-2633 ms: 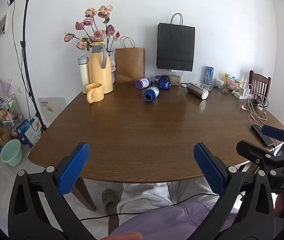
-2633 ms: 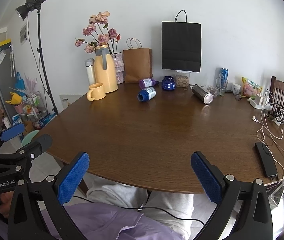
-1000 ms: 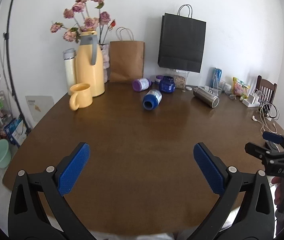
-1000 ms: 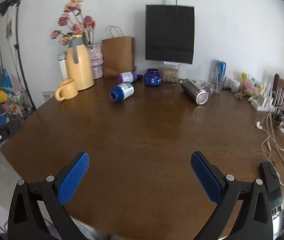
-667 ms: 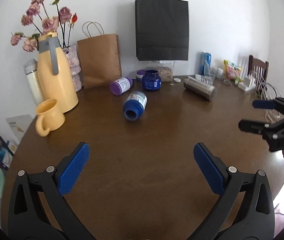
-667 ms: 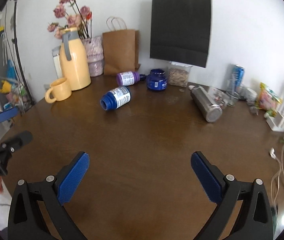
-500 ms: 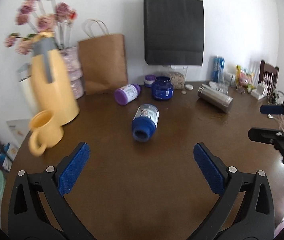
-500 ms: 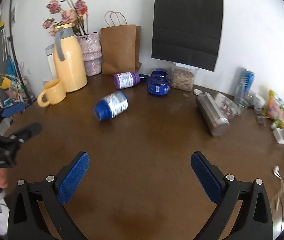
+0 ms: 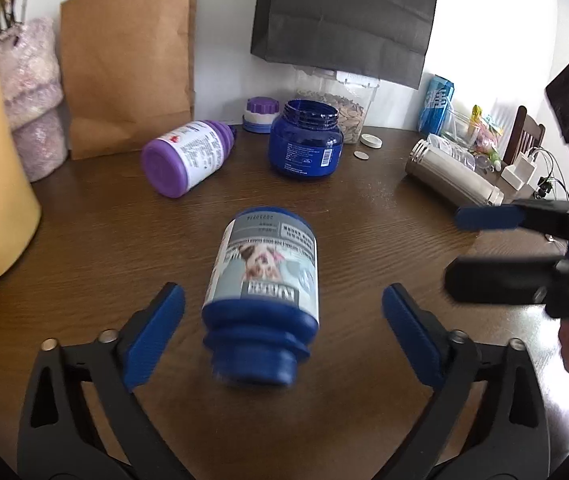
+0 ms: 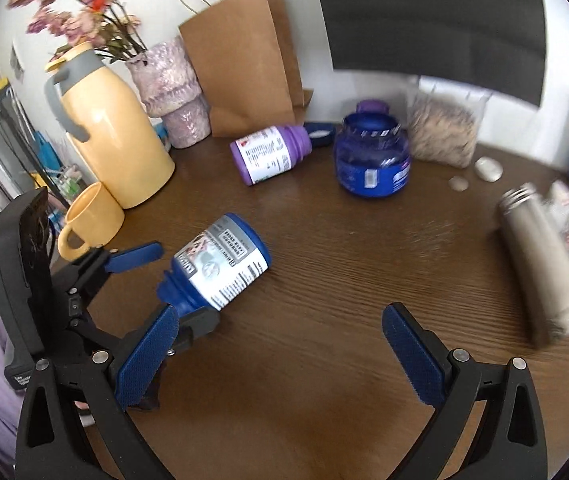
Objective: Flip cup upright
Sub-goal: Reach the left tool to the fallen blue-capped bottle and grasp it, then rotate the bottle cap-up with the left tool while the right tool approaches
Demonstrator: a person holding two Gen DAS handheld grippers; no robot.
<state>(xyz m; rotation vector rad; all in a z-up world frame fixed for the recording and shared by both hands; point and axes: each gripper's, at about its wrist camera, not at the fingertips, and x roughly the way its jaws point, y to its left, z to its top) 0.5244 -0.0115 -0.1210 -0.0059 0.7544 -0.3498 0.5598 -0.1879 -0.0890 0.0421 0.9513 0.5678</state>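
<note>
A blue jar with a grey label (image 9: 262, 292) lies on its side on the brown table (image 9: 364, 248), its open neck toward me. My left gripper (image 9: 282, 336) is open, its fingers on either side of the jar's neck, not touching. In the right wrist view the same jar (image 10: 218, 270) lies at centre left with the left gripper's fingers (image 10: 136, 256) around its neck. My right gripper (image 10: 280, 354) is open and empty, to the right of the jar. It also shows in the left wrist view (image 9: 496, 246). A steel cup (image 10: 544, 276) lies on its side at the right.
A purple bottle (image 9: 188, 158) lies on its side behind the jar. An upright open blue jar (image 9: 305, 138), a yellow jug (image 10: 108, 136), a yellow mug (image 10: 90, 220), a brown bag (image 10: 244, 60) and a black bag (image 10: 432, 12) stand at the back.
Both grippers have moved forward over the table. The left gripper has come up to the lying blue jar so its fingers flank the neck. Both stay open.
</note>
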